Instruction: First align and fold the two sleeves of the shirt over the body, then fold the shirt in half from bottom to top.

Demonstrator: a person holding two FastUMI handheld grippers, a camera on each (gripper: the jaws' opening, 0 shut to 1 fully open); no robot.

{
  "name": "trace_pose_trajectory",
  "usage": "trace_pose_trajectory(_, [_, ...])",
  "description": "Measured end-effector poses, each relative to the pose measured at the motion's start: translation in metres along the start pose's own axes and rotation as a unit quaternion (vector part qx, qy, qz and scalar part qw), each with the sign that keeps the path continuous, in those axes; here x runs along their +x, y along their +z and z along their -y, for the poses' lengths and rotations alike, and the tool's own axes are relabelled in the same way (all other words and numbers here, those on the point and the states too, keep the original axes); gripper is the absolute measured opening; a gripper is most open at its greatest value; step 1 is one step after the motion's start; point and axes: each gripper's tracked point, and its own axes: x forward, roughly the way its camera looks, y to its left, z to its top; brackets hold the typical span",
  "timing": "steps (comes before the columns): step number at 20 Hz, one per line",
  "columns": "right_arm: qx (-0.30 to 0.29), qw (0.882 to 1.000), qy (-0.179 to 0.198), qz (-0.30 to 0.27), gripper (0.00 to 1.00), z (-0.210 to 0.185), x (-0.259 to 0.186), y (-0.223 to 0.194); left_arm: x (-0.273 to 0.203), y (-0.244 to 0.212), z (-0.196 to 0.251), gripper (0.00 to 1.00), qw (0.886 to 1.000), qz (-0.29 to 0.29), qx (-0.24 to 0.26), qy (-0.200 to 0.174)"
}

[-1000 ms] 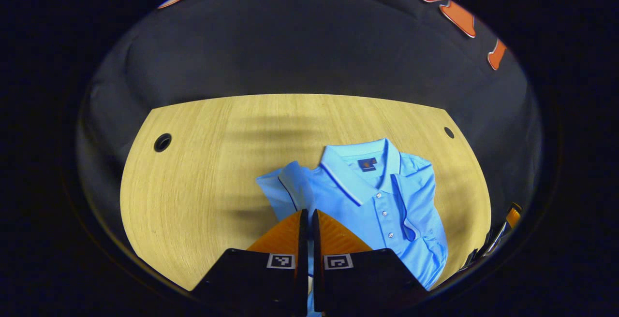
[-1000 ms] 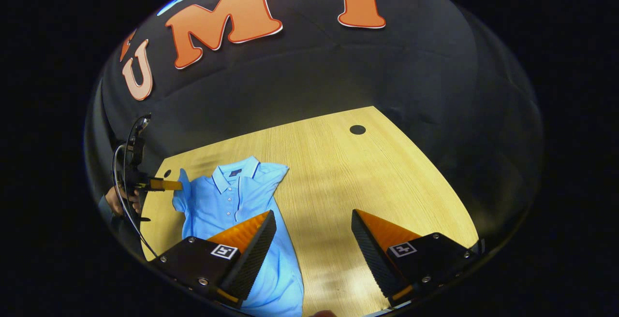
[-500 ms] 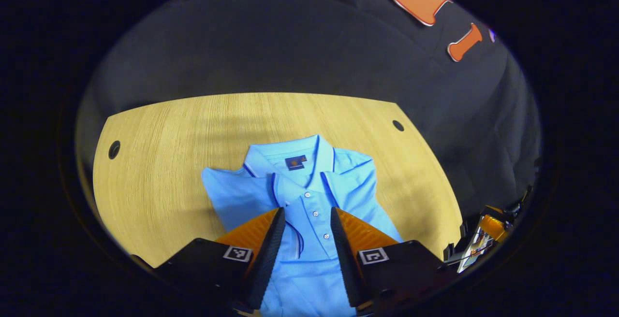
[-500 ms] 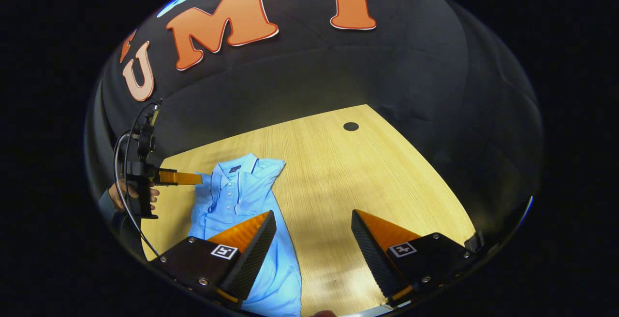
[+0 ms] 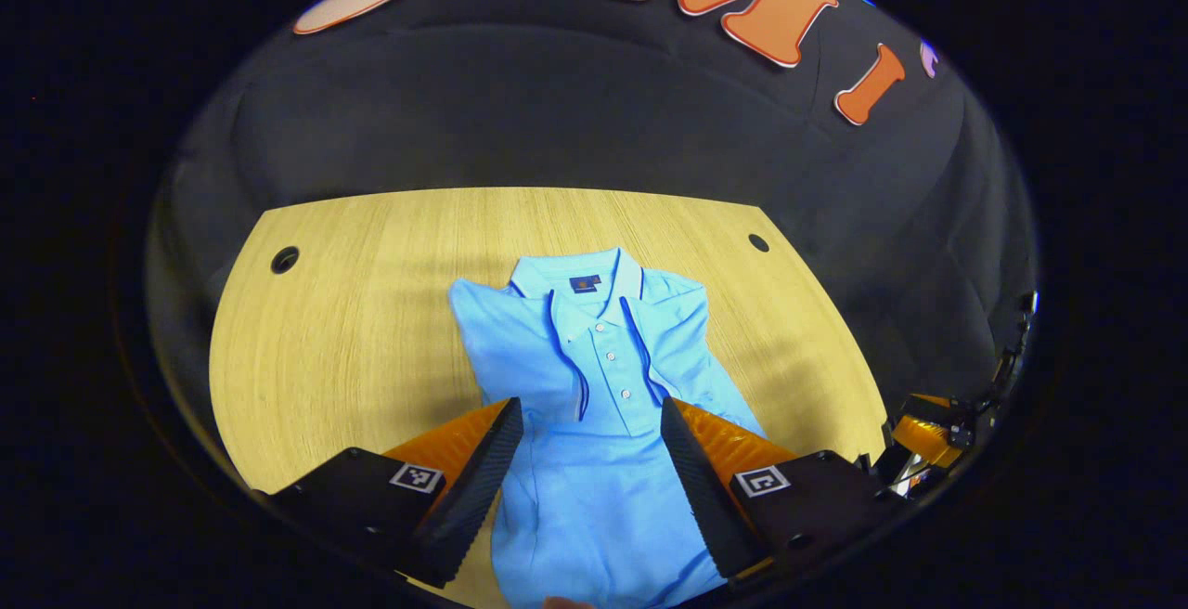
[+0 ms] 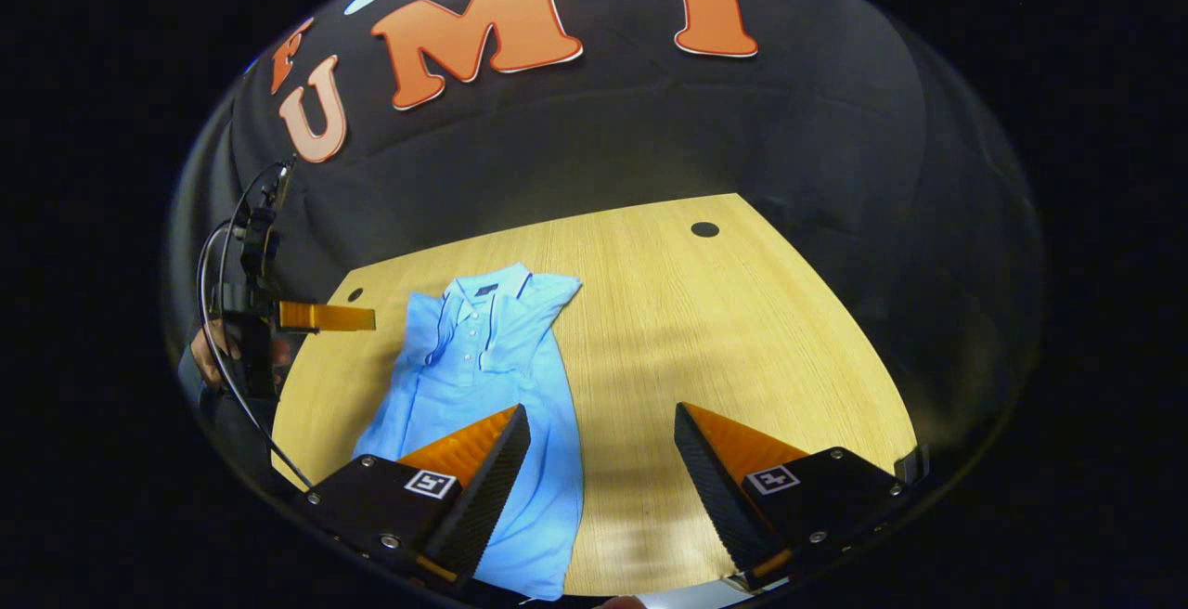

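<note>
A light blue polo shirt [image 5: 594, 377] lies flat on the wooden table [image 5: 353, 330], collar toward the far edge, with both sleeves folded in over its body. My left gripper [image 5: 589, 423] hangs open above the shirt's middle, nothing between its fingers. In the right gripper view the same shirt [image 6: 483, 377] lies left of centre, and my right gripper [image 6: 601, 428] stands open over the shirt's right edge and bare wood. The left gripper [image 6: 325, 317] shows at the far left there, held by a hand, off the shirt.
The table [image 6: 705, 340] has round cable holes near its far corners [image 5: 285, 259] [image 5: 759, 242] [image 6: 704, 229]. The black cloth wall rises behind the far edge. The right gripper [image 5: 928, 433] appears at the lower right of the left gripper view.
My left gripper let go of the left sleeve, which now lies folded over the body, then opened wide and drew back. The right gripper stayed open and barely shifted.
</note>
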Motion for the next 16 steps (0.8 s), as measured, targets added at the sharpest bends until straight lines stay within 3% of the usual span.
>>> trace_pose_trajectory(9, [-0.037, 0.998, 0.041, -0.039, 0.98, -0.018, -0.029, -0.074, -0.083, -0.091, 0.009, 1.0, 0.999, 0.014, -0.019, 0.022])
trace_pose_trajectory(16, [-0.062, 0.993, 0.051, -0.088, 0.98, -0.036, -0.032, -0.137, -0.106, -0.187, 0.0, 0.99, 0.999, -0.009, -0.017, 0.045])
